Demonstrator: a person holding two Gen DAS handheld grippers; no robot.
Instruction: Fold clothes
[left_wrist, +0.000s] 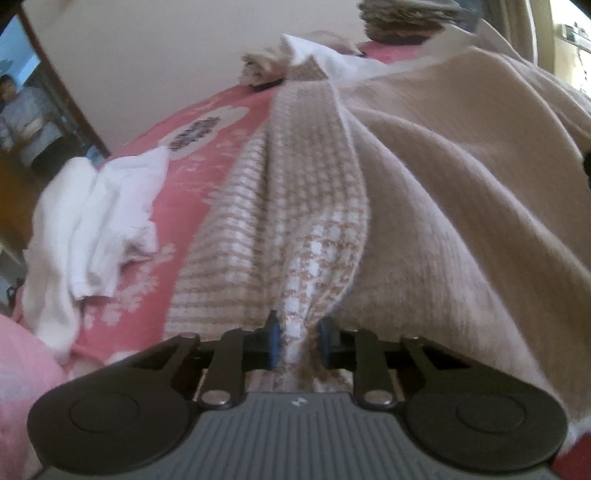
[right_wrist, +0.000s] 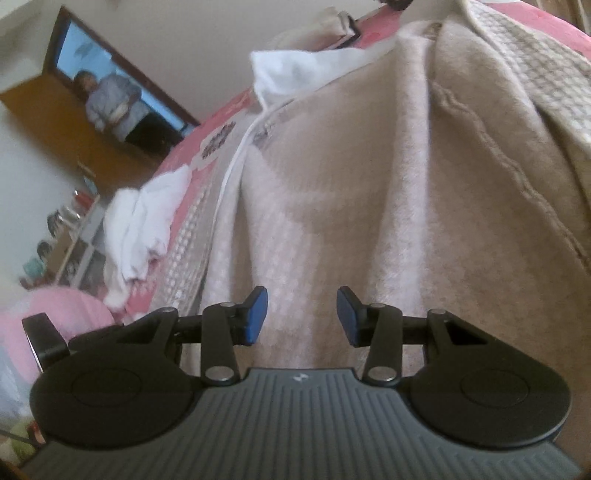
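Observation:
A beige garment (left_wrist: 461, 184) with a beige-and-white checked lining (left_wrist: 295, 206) lies spread over a pink bed sheet (left_wrist: 184, 177). My left gripper (left_wrist: 299, 341) is shut on a bunched fold of the checked fabric at its near edge, and the cloth rises in pleats from the blue pads. In the right wrist view the same beige garment (right_wrist: 351, 184) fills the middle, with a white collar (right_wrist: 291, 74) at its far end. My right gripper (right_wrist: 302, 317) hovers over the plain beige cloth, its blue pads (right_wrist: 256, 315) apart and nothing pinched between them.
A crumpled white garment (left_wrist: 99, 210) lies on the sheet left of the beige one, also seen as white cloth (right_wrist: 144, 221). A pink cushion (right_wrist: 55, 314) sits at the near left. A person (right_wrist: 114, 107) stands in a doorway beyond the bed. Shelves (right_wrist: 74, 240) stand at the left.

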